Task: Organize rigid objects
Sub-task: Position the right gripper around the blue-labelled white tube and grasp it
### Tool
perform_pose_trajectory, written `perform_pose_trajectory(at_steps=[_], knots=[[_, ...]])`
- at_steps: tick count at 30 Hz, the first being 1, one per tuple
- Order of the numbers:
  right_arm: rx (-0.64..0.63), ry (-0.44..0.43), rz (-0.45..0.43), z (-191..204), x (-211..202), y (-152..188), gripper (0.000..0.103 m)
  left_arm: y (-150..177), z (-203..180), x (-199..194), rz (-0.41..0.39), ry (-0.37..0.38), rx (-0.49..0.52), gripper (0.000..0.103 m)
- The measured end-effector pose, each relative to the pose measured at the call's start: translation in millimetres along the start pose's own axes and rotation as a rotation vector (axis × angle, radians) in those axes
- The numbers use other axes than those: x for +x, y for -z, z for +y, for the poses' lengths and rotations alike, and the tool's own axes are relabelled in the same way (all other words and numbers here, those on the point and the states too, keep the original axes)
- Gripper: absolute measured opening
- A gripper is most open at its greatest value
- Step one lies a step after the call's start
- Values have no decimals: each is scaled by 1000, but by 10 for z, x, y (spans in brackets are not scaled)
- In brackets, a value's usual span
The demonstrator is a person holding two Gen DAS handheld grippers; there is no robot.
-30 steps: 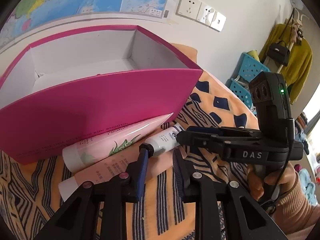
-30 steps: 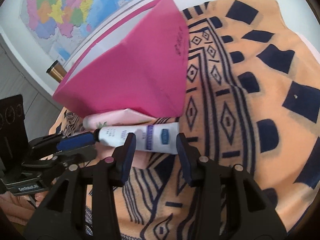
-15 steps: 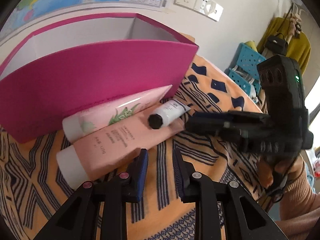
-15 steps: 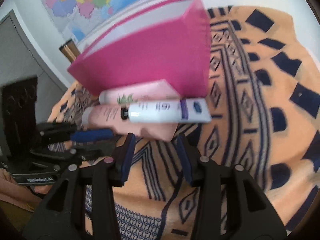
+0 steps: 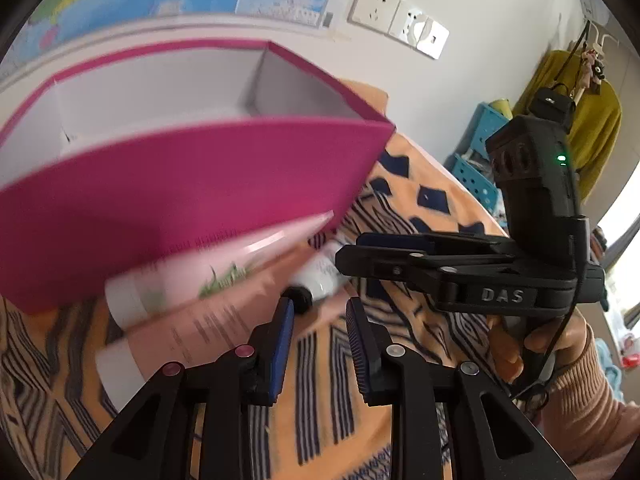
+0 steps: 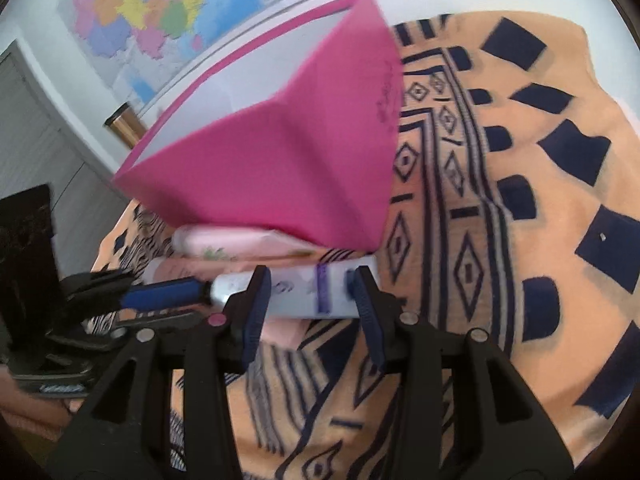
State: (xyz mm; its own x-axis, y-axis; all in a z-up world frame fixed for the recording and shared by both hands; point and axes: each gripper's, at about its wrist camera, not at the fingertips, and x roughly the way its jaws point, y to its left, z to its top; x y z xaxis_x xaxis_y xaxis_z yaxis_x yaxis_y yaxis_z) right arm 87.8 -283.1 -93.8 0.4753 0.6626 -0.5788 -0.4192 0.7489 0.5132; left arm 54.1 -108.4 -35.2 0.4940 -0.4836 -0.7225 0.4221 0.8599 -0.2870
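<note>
1. Both grippers are open: the right gripper (image 6: 308, 296) sits low in the center of its view, its fingers spread to either side of the white tube (image 6: 296, 292) without visibly pressing it.
2. Low in the center of its own view, the left gripper (image 5: 318, 322) holds nothing, its fingers apart over the patterned cloth (image 5: 404, 200), near the tube's black cap (image 5: 298, 299).
3. The white tube lies on its side on the cloth, across the end of a peach tube (image 5: 208, 320).
4. A pale pink tube (image 5: 200, 276) lies just beside the peach one, against the front wall of the pink box (image 5: 180, 196).
5. The box fills the upper left of the left view; its white inside shows no contents in the visible part.
6. A map (image 6: 160, 4) hangs on the wall behind, at upper left.
</note>
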Motion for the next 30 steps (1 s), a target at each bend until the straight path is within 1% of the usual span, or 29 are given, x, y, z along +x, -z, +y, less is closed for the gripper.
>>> perform_pose_trajectory(at_steps=[3,5,8,11,13,15,17,18,21,26,29,30], knots=[[-36,-2,20,97,-40,101,46,83,8,14,15,-5,1,26],[-44,-16,63,133,1,185,46,107,12,17,19,-9,-3,26],[-80,25,37,186,-58,218,45,82,22,-26,-2,-30,2,26],[-33,1,-23,100,-160,81,45,-14,59,-37,-24,-34,-16,28],[14,4,-30,-25,-117,-36,45,-74,63,1,-29,-43,-17,28],[56,-16,-19,-126,-28,-123,45,-99,77,30,-25,-47,-19,28],[78,-17,18,-196,94,-179,45,-105,94,75,-15,-43,-31,27],[69,-17,47,-192,160,-180,45,-98,98,81,-12,-35,-34,27],[30,-31,55,-109,144,-161,46,-52,74,64,-6,-19,-28,27],[-13,-57,85,24,16,13,46,106,12,-2,1,-30,3,27],[-43,-42,111,88,-31,141,46,180,-2,-17,17,-26,10,27],[-46,-51,129,112,-13,191,46,201,0,-18,22,-27,12,27]])
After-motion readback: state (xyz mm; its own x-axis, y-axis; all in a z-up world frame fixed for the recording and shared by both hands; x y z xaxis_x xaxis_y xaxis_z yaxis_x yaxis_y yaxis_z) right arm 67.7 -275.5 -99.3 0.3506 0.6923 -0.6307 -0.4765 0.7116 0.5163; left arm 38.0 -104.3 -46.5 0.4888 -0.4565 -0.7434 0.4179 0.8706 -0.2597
